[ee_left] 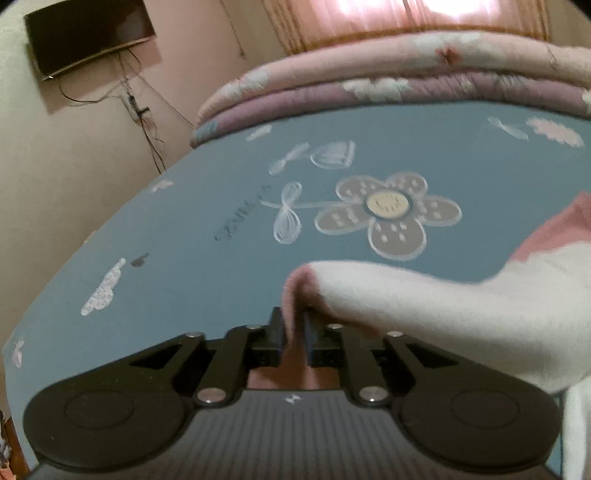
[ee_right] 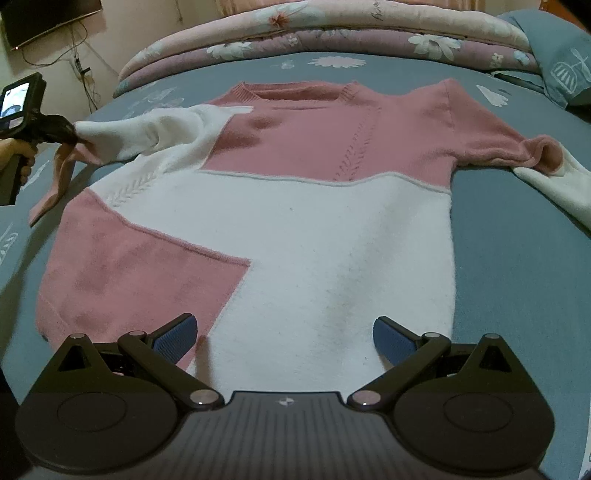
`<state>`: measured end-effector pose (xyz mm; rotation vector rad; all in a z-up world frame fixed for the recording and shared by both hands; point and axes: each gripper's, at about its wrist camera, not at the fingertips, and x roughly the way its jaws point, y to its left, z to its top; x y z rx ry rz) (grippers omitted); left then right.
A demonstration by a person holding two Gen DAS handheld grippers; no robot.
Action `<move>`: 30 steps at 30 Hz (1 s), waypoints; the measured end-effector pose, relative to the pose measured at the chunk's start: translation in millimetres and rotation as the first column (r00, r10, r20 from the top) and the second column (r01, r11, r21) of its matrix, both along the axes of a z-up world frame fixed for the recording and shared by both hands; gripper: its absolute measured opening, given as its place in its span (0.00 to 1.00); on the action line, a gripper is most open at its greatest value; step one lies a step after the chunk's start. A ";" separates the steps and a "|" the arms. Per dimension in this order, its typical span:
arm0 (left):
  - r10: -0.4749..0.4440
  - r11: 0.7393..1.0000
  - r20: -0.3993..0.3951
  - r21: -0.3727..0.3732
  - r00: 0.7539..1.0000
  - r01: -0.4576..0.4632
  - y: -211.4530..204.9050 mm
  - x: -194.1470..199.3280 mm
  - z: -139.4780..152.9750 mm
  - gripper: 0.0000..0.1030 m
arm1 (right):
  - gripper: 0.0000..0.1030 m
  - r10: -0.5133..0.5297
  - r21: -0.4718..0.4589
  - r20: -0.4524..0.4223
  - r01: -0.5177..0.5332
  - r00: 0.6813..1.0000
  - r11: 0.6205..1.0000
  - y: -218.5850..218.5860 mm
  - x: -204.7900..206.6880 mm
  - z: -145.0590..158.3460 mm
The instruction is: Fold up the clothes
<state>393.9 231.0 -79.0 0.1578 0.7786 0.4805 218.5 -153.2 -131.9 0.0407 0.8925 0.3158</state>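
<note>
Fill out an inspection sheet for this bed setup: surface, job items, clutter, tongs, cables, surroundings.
Surface: blue bedsheet with flower prints.
Job's things: pink and white sweater lying flat, neck away from the right camera; left sleeve lifted, right sleeve resting on the sheet.
Clutter: folded quilts at the far end; pillow at far right.
Grippers: left tongs shut on the sleeve cuff; right tongs open above the hem, holding nothing.
Cables: wires dangling on the wall below the TV.
Surroundings: beige wall, pink curtain.
</note>
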 end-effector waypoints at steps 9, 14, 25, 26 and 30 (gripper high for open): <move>-0.133 0.991 -0.044 -0.022 0.990 0.132 -21.5 -41.8 6.4 0.57 | 1.00 -0.017 0.030 0.053 0.015 0.998 0.999 -19.5 -8.1 18.4; -0.202 0.976 -0.070 -0.098 0.977 0.195 -26.6 -82.9 10.6 0.70 | 1.00 -0.106 0.098 0.043 0.102 0.993 0.990 -51.8 -12.9 22.4; -0.614 0.785 -0.029 -0.126 0.789 0.607 -136.2 -192.6 39.0 0.70 | 1.00 -0.277 0.216 -0.014 0.273 0.961 0.937 -111.2 -20.7 22.6; -0.673 0.736 -0.029 -0.120 0.739 0.666 -155.3 -203.9 40.4 0.70 | 1.00 -0.284 0.221 -0.020 0.281 0.959 0.934 -113.5 -20.6 22.0; -0.869 0.495 -0.043 -0.042 0.494 0.868 -239.9 -248.6 36.1 0.70 | 1.00 -0.307 0.229 -0.033 0.306 0.951 0.924 -120.1 -21.3 20.8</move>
